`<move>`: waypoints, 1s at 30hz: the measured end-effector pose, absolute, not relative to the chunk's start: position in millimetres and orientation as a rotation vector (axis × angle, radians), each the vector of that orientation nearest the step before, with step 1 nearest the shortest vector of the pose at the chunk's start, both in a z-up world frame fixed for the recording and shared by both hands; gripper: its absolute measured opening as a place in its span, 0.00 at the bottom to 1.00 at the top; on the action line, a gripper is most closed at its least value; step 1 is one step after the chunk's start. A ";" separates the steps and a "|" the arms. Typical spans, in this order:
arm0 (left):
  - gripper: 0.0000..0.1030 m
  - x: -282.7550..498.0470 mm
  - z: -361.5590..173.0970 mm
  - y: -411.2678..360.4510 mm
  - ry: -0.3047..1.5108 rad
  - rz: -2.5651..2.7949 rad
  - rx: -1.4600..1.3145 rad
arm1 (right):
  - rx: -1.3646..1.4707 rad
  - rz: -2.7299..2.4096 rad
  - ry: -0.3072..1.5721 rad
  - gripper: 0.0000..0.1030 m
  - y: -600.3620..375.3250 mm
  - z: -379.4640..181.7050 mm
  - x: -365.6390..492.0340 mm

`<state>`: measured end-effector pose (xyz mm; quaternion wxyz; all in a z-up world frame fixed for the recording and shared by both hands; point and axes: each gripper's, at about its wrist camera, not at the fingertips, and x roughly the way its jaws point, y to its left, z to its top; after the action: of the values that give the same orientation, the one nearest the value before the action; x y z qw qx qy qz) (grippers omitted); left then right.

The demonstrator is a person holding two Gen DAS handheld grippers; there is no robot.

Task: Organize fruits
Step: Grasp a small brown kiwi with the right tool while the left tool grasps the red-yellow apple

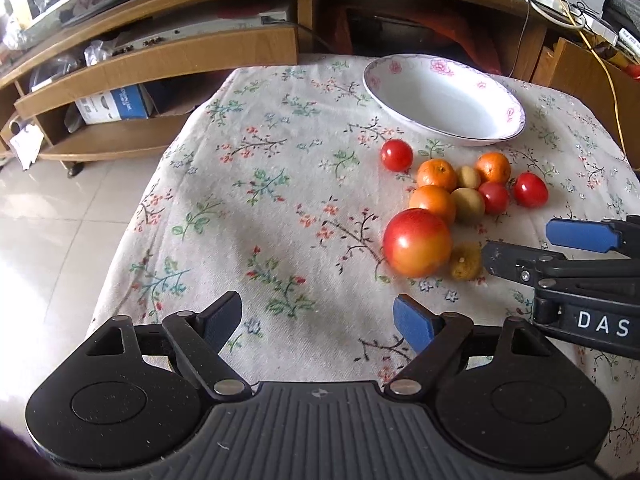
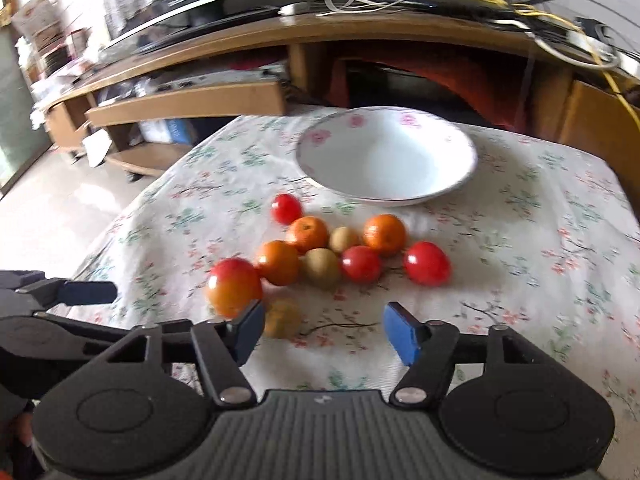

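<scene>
Both hand-held grippers, left (image 1: 318,320) and right (image 2: 324,330), gape wide (holding nothing) near fruits (image 1: 460,200) beside the bowl (image 1: 444,98).

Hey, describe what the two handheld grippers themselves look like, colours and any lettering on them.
Both are matte black plastic. The left gripper and right gripper each have a ribbed grey-black body, round side discs, silver pivot pins, angled linkage arms and blue pads on the fingertips. Seen from the left wrist, the right one bears white letters "DAS". No cables or sleeves are visible.

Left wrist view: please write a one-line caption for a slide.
Open left gripper over the tablecloth, fruits clustered before an empty bowl, right gripper entering.
</scene>
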<state>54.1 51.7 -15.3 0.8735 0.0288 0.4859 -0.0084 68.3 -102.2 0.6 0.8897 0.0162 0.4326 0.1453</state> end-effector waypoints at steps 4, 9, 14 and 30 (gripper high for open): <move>0.85 55.1 -19.4 56.2 1.033 -0.025 0.043 | 0.016 0.361 0.922 0.47 -98.1 -2.6 73.9; 0.84 54.4 -22.5 58.7 1.045 -0.036 0.034 | -0.006 0.433 0.955 0.32 -91.7 -10.2 79.9; 0.84 53.8 -24.1 58.5 1.049 -0.046 0.031 | -0.037 0.469 0.979 0.25 -84.0 -19.2 86.2; 0.73 65.4 -11.6 23.1 0.957 -0.170 0.066 | -0.066 0.421 0.993 0.17 -112.1 2.3 78.7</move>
<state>65.4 23.1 -11.6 0.8838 0.0315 0.4597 -0.0815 78.7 -112.1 2.3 0.8575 -0.0315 0.4728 0.2003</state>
